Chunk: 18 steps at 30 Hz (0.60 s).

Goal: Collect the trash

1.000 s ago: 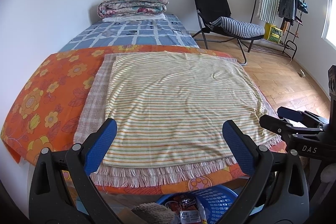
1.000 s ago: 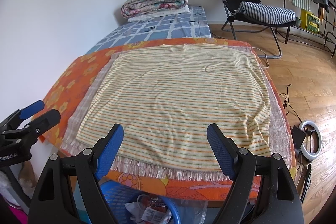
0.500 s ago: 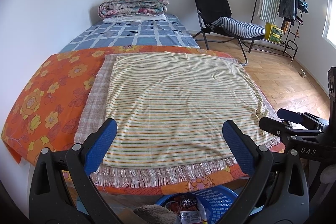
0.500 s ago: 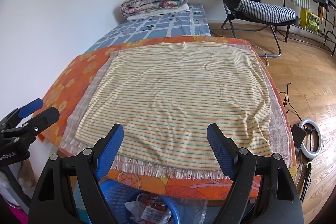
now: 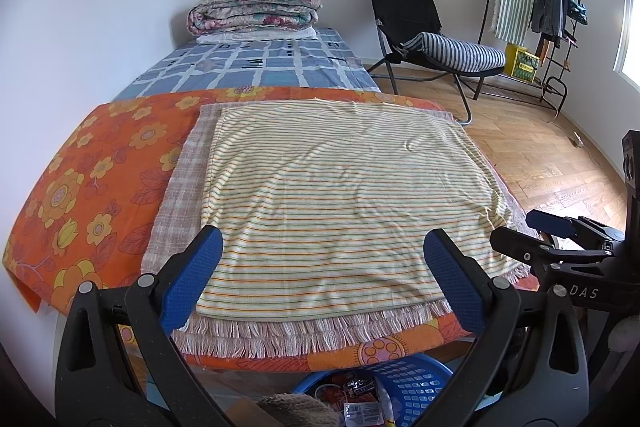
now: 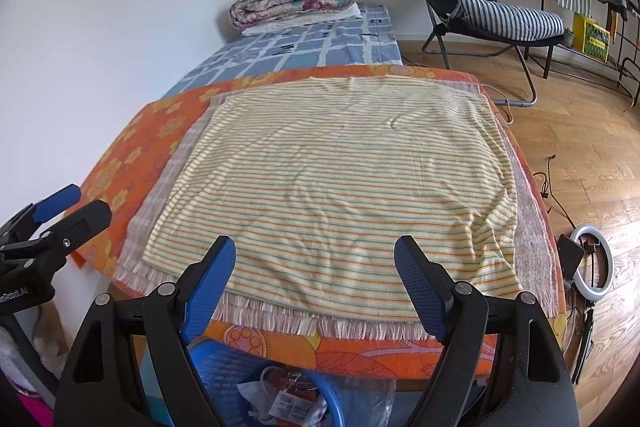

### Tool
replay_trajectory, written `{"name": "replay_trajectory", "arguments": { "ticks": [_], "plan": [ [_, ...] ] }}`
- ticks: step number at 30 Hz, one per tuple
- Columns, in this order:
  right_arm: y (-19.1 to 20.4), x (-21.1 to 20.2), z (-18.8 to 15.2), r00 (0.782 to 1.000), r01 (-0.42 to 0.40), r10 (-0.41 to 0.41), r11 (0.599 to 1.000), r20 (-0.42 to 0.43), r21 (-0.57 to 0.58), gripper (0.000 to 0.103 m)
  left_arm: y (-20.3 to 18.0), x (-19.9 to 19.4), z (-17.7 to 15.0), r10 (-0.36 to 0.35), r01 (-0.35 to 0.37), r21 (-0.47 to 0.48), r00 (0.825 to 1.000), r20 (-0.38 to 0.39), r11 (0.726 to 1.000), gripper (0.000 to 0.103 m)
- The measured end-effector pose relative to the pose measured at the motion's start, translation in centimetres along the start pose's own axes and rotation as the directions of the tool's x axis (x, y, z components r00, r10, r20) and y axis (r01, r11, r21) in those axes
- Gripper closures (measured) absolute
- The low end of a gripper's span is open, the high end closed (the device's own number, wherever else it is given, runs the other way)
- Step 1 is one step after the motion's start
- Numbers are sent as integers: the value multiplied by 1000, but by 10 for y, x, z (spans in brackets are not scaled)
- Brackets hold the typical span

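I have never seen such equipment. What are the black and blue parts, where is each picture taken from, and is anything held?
A person holds two tools. The left hand-held gripper and the right hand-held gripper each have blue pads and a camera that looks forward between them. One picture comes from each. Both stand open and hold nothing. Ahead lies a striped cloth on an orange flowered sheet, with nothing on it. Below the near edge stands a blue basket with wrappers inside.

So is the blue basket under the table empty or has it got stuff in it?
Not empty. The blue basket holds crumpled wrappers and packets; how full it is cannot be told, since the frame edge cuts it off.
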State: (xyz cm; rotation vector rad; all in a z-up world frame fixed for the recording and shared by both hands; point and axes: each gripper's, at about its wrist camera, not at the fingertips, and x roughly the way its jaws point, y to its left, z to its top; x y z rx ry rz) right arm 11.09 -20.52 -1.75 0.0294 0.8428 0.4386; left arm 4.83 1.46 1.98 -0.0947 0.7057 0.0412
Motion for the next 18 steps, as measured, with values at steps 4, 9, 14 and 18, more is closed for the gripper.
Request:
{"name": "replay_trajectory", "arguments": {
  "ticks": [4,9,14,18],
  "plan": [
    [0,1,0,1000,-1,1,1000,-4,-1,21,0,0,0,3,-3,0,1000,0,1000,1],
    [0,1,-1,1000,-1,1,1000,-5,-1,21,0,0,0,2,-2,-2,1000,0,1000,1],
    [-1,2,-2,1000,-2,2,1000,-6,-1,21,2,1,0,6,-6,1,1000,-3,1000,1],
    [-1,2,-2,1000,-2,2,1000,-6,-1,21,7,0,1,13,-13,-9,1000,-1,1000,1]
  ]
}}
